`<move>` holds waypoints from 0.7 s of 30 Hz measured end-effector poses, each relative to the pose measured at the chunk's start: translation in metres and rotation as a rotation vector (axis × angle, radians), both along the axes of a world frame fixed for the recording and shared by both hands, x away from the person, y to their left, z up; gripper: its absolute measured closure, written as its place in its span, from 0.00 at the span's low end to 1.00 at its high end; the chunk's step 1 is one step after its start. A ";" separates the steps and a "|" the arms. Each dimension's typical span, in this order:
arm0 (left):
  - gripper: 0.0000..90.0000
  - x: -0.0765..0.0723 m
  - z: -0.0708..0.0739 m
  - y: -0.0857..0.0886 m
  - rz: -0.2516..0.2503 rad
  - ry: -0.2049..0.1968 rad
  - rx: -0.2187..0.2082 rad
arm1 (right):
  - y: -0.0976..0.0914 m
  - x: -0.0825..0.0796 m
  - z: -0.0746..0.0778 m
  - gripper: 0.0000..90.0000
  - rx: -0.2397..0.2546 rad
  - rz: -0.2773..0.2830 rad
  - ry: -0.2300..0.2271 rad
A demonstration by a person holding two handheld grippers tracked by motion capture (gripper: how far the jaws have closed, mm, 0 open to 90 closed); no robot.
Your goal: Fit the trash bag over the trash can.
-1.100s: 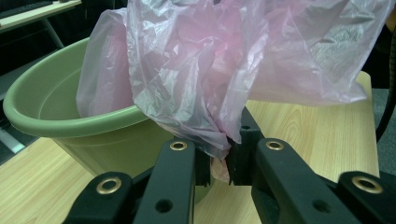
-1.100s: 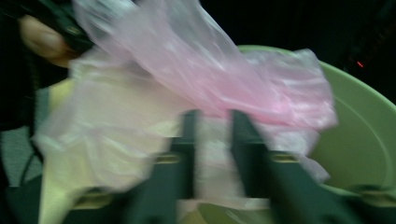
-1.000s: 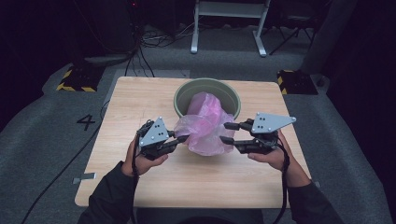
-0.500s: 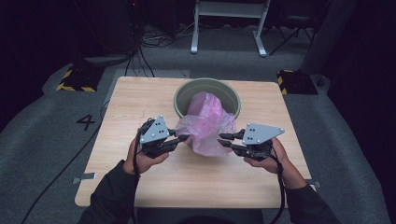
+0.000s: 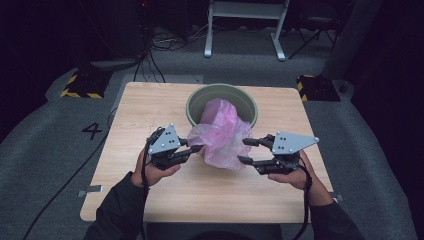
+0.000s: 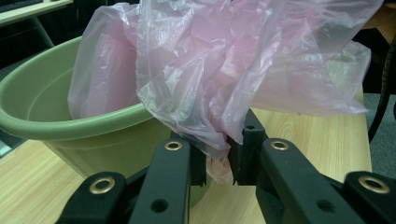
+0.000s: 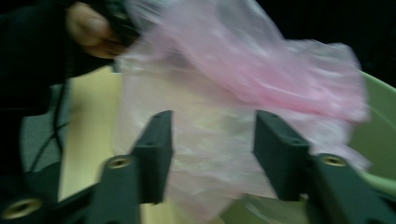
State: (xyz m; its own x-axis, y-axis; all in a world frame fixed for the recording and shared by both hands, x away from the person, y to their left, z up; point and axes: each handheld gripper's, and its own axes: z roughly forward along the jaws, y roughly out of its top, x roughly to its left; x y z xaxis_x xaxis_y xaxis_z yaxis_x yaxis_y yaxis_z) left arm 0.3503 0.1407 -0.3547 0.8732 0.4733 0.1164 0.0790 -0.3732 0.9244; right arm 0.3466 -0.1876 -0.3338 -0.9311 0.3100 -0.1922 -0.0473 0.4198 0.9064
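A pink plastic bag (image 5: 221,134) spills out of a green round tub (image 5: 245,102) onto the wooden table (image 5: 150,107). My left gripper (image 5: 196,148) is shut on the bag's left edge; in the left gripper view the jaws pinch a fold of the bag (image 6: 219,154) beside the tub (image 6: 56,126). My right gripper (image 5: 245,151) stands open just right of the bag's hanging part, jaws spread. In the right gripper view the bag (image 7: 233,93) hangs in front of the open jaws, with the tub (image 7: 378,121) at the right.
The table's front half (image 5: 210,195) is bare wood. Beyond the table lie cables (image 5: 150,40) and a white metal stand (image 5: 245,20) on the grey floor. A yellow-black striped block (image 5: 80,85) sits at the left, another block (image 5: 320,87) at the right.
My right gripper has moved left and down toward the bag, staying open. The left gripper keeps its hold on the bag and has hardly moved.
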 end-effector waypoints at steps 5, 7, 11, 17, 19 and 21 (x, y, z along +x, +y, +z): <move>0.88 0.002 -0.001 -0.001 0.003 0.006 0.000 | 0.010 -0.013 -0.002 0.34 -0.026 0.083 -0.037; 0.88 0.002 -0.001 -0.001 0.004 0.009 -0.005 | 0.015 -0.017 -0.003 0.33 -0.054 0.093 -0.054; 0.88 0.002 -0.001 0.001 0.002 0.012 -0.013 | 0.024 -0.017 -0.010 0.48 -0.138 0.055 -0.112; 0.86 0.003 -0.004 0.007 0.007 0.012 -0.008 | 0.020 -0.006 -0.015 0.96 -0.153 -0.055 -0.108; 0.86 0.004 -0.005 0.010 0.013 0.011 -0.007 | 0.014 -0.003 -0.014 0.99 -0.131 -0.090 -0.097; 0.87 0.005 -0.006 0.011 0.020 0.012 0.003 | 0.010 -0.002 -0.012 1.00 -0.114 -0.110 -0.089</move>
